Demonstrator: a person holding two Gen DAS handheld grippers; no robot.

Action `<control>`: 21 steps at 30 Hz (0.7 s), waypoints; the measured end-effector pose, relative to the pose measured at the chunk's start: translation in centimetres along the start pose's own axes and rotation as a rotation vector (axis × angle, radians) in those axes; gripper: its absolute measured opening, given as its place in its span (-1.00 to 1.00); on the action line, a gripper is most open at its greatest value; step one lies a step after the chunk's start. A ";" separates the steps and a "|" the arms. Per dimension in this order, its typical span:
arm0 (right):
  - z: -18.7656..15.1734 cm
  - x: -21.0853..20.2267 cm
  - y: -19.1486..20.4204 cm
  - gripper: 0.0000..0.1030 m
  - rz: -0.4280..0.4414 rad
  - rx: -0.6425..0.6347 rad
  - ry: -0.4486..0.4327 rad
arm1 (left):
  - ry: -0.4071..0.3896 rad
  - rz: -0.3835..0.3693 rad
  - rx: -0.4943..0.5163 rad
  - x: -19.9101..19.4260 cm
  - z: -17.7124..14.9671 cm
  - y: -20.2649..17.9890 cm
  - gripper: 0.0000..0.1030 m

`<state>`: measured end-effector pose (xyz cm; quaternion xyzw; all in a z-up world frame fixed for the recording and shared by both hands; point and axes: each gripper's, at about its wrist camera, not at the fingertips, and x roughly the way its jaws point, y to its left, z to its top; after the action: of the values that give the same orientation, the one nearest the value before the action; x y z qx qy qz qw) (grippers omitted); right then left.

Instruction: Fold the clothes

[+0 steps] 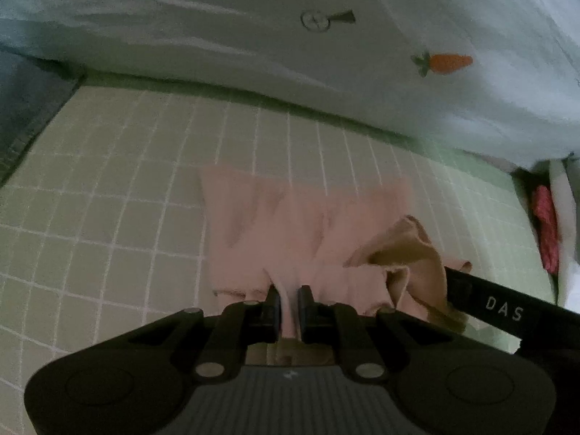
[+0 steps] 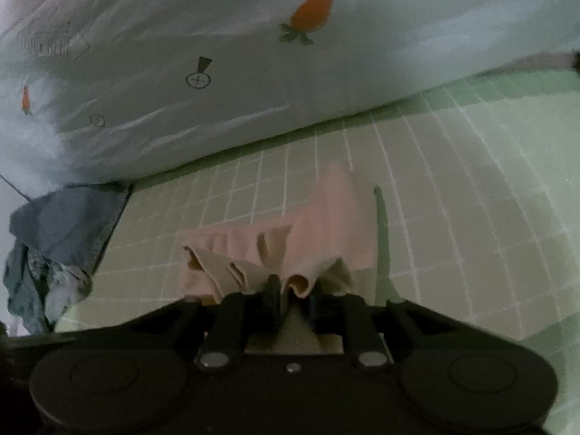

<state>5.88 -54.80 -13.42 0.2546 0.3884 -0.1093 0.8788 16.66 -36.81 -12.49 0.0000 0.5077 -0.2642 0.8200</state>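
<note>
A pale pink garment (image 1: pixel 290 228) hangs bunched above a green checked sheet (image 1: pixel 108 188). My left gripper (image 1: pixel 289 299) is shut on a gathered edge of the garment, with cloth pinched between its fingers. The other gripper's finger (image 1: pixel 504 308), marked DAS, reaches in from the right and holds the tan-looking fold beside it. In the right wrist view, my right gripper (image 2: pixel 293 295) is shut on a ruffled edge of the same pink garment (image 2: pixel 326 224), which drapes away toward the sheet (image 2: pixel 453 199).
A pale duvet (image 1: pixel 326 54) with carrot prints lies bunched across the far side, also the duvet (image 2: pixel 217 54) in the right view. A blue-grey garment pile (image 2: pixel 54 239) sits at the left. Something red and white (image 1: pixel 547 228) lies at the right edge.
</note>
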 end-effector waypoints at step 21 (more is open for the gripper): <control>-4.6 -3.4 -1.1 0.46 -0.061 0.019 -0.015 | 0.010 0.029 0.029 -2.1 -2.5 1.0 0.53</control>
<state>0.26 -53.28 -13.96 0.2502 0.3885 -0.1417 0.8754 14.25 -34.34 -12.21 0.0205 0.5079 -0.2596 0.8211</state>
